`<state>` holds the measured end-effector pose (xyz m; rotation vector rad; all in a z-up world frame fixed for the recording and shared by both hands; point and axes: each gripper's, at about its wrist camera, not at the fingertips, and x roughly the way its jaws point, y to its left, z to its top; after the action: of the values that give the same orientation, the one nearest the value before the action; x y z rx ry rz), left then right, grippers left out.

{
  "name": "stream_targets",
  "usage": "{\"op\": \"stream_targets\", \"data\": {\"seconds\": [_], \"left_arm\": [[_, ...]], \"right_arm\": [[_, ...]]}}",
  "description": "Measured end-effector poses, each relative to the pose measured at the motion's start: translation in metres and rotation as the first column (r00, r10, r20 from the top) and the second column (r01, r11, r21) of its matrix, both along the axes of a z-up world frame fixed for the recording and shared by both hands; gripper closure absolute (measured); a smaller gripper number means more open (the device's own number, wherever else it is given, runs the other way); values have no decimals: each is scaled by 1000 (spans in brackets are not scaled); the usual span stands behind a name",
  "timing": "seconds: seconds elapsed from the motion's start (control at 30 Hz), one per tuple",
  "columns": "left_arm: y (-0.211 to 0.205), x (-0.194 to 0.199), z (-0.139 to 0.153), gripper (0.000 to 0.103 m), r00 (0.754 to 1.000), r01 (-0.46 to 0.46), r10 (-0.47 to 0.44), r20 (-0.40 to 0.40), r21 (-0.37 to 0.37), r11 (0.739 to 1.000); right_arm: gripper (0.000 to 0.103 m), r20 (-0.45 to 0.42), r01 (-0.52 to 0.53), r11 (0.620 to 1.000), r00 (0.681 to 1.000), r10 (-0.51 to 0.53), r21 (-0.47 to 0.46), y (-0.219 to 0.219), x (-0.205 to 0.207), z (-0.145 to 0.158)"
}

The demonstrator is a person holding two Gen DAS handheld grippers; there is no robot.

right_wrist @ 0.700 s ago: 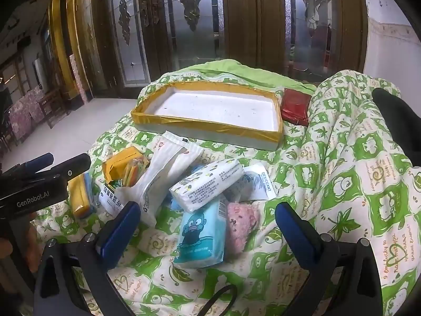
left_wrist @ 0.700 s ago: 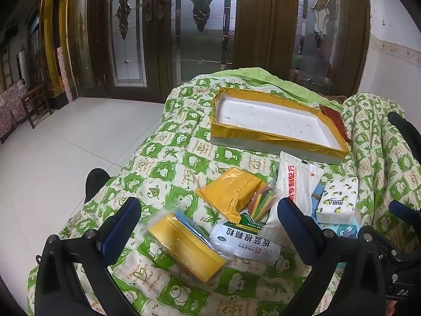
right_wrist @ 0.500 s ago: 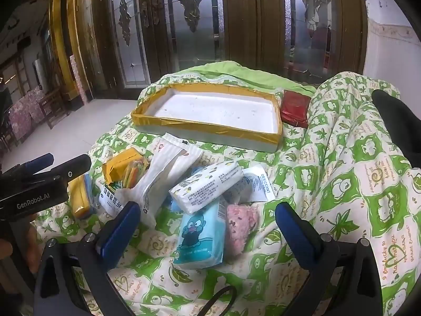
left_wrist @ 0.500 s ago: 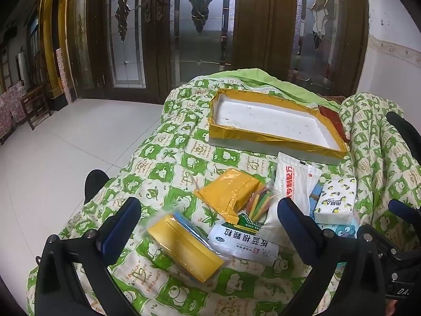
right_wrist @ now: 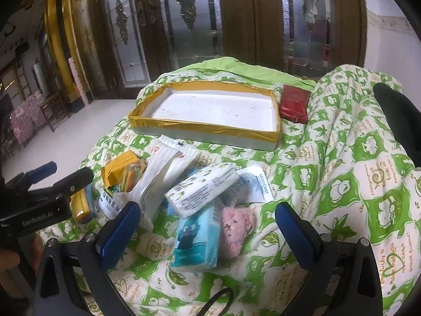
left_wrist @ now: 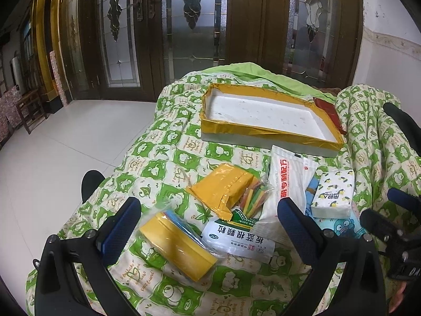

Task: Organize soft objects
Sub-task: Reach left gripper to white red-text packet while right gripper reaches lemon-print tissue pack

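Observation:
A pile of soft packets lies on a green-and-white quilt [left_wrist: 168, 155]. My left gripper [left_wrist: 208, 223] is open above a yellow bagged pack [left_wrist: 176, 247], an orange pouch [left_wrist: 223, 189], coloured sticks [left_wrist: 254, 197], a white medicine sachet [left_wrist: 239, 239] and a long white bag [left_wrist: 289, 176]. My right gripper [right_wrist: 205, 223] is open above a lemon-print tissue pack [right_wrist: 202, 189], a blue cartoon tissue pack [right_wrist: 197, 237], a pink pack [right_wrist: 236, 226] and a desiccant sachet [right_wrist: 252, 187]. An empty white tray with a yellow rim [left_wrist: 265, 110] [right_wrist: 210, 108] stands beyond the pile.
A dark red packet [right_wrist: 294, 104] lies right of the tray. The quilt bulges up at the right [right_wrist: 368, 158]. White tiled floor [left_wrist: 65, 144] is at the left, with wood-and-glass doors [left_wrist: 194, 26] behind. The left gripper shows in the right wrist view [right_wrist: 44, 192].
Both views have shifted slightly, with the pile and tray a little lower and closer. Nothing was grasped or moved on the quilt.

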<state>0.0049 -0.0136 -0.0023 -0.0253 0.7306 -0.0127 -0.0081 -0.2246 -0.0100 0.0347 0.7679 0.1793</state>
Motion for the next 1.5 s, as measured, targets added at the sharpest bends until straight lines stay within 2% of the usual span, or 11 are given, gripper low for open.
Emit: {"op": "stream_targets", "data": {"seconds": [0.17, 0.27, 0.5, 0.67, 0.9, 0.93, 1.0, 1.07, 1.2, 1.43, 1.5], "left_arm": [[-4, 2, -3, 0, 999, 27, -27, -19, -7, 1000], [-9, 3, -6, 0, 998, 49, -49, -38, -2, 999], [-27, 3, -17, 0, 977, 179, -183, -112, -45, 983], [-29, 7, -29, 1, 970, 168, -170, -172, -25, 985], [-19, 10, -12, 1, 980, 152, -163, -115, -99, 983], [-21, 13, -10, 5, 979, 158, -170, -115, -102, 982], [-31, 21, -10, 22, 970, 189, -201, -134, -95, 977], [-45, 28, -15, 43, 958, 226, -237, -165, -80, 971], [-71, 33, -26, 47, 935, 298, -300, -187, -38, 954], [-79, 47, -35, 73, 929, 307, -308, -204, -35, 951], [-82, 51, -38, 76, 929, 309, -309, -202, -33, 951]], "right_arm": [[0, -57, 8, 999, 998, -7, 33, -5, 6, -4], [0, -39, -4, 1000, 999, 4, 21, -4, 5, -4], [4, -45, -23, 996, 999, 27, 90, -6, 8, -5], [4, -46, -26, 994, 998, 31, 102, -6, 9, -6], [5, -93, -14, 994, 995, 24, 108, -12, 14, -5], [6, -94, -16, 993, 995, 26, 113, -11, 15, -5], [15, -101, -26, 991, 994, 39, 129, -11, 18, -3], [18, -117, -20, 990, 992, 37, 143, -14, 25, -2], [25, -153, 0, 985, 988, 26, 173, -23, 35, -2], [38, -213, 2, 971, 976, 51, 239, -21, 51, -13], [45, -218, -10, 967, 974, 67, 253, -17, 55, -16]]}}
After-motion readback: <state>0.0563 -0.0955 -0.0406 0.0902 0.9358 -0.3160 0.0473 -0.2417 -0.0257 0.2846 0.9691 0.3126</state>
